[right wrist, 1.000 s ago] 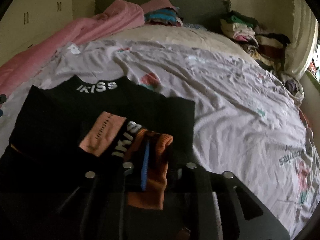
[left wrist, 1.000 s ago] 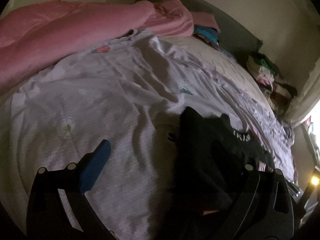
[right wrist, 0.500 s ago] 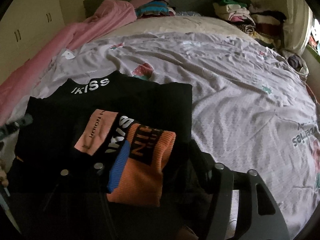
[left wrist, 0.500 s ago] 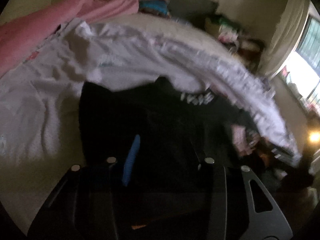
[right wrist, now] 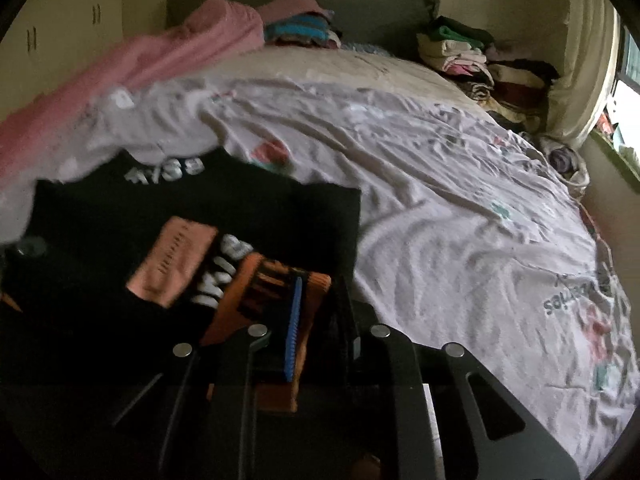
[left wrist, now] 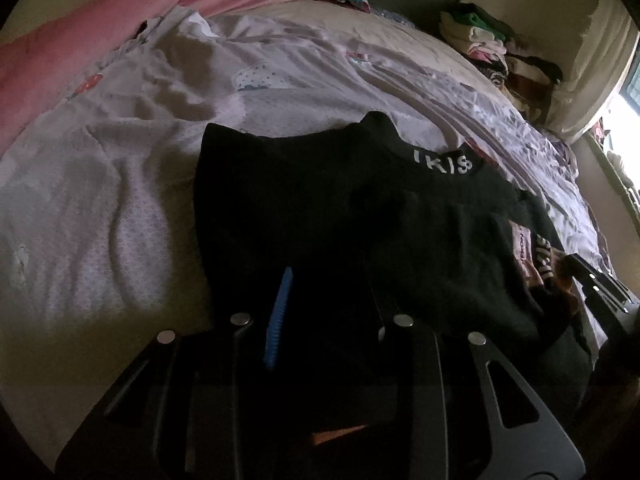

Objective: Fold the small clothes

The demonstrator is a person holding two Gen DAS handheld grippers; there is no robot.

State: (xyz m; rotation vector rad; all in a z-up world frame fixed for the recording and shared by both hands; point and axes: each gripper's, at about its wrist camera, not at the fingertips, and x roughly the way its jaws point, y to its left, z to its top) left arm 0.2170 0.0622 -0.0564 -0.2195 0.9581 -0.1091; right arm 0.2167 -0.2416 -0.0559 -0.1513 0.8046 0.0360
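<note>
Rumpled pale bedsheet (right wrist: 460, 208) with faded prints covers a wide bed in a dim bedroom, and the task's garment, a black sweater (left wrist: 320, 216) with white collar lettering, lies flat on it. Beyond the sweater, toward the headboard, a pink blanket (left wrist: 100, 40) is heaped along one side, and stacks of folded clothes (right wrist: 476, 56) sit in the far corner near the bright window.

At the sweater's near edge, the left gripper (left wrist: 328, 312) has just been closing and its jaws now stand narrow with dark fabric between them; the view is too dark to tell whether the pads truly pinch it. Over the sweater's orange cuff (right wrist: 272, 300), which is folded in across the black body beside a peach patch, the right gripper (right wrist: 320, 320) has also just been closing and appears to pinch the cuff between its blue pad and the opposite finger.

Judging from this, a fold toward the collar is being set up. If either grip catches only the top layer, or takes in the bedsheet beneath, the lift could pull unevenly, drag the folded-in sleeve loose and leave a crooked fold.
</note>
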